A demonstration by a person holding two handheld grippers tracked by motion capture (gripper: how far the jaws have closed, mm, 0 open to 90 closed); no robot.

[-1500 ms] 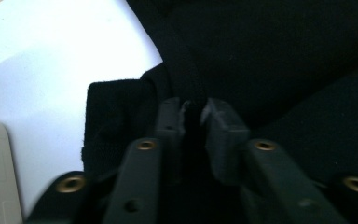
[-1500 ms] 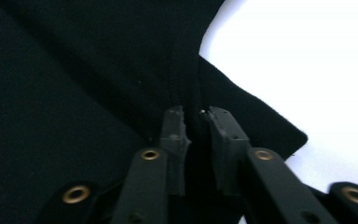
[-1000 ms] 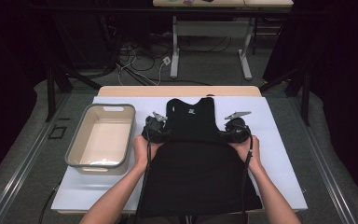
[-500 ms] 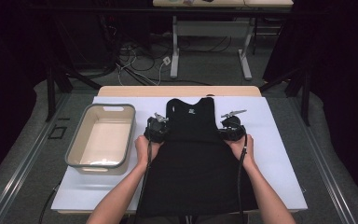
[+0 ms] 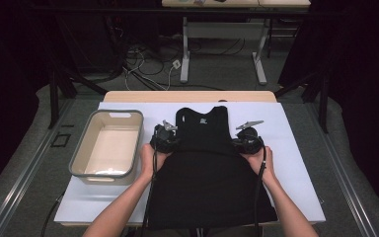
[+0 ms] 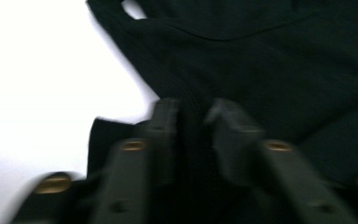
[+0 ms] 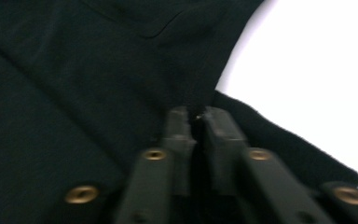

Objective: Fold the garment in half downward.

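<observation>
Black vest point(image 5: 205, 168) flat on table point(image 5: 296, 148); left gripper point(image 5: 165, 139), right gripper point(image 5: 246, 141) opening, fabric between jaws.

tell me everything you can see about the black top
The black top is a sleeveless, soft knit-looking garment lying flat on the white table, neck away from the person, a small pale label inside the neck. Its hem hangs over the near edge. The left gripper and right gripper have fabric between their fingers at each side.

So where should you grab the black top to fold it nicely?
Probably at its two side edges, just under the armholes, one gripper coming in from each side. The black top lies flat and spread, so those edges stick out free. The left gripper and right gripper are already there, fabric bunched between their jaws, which have just been opening.
</observation>
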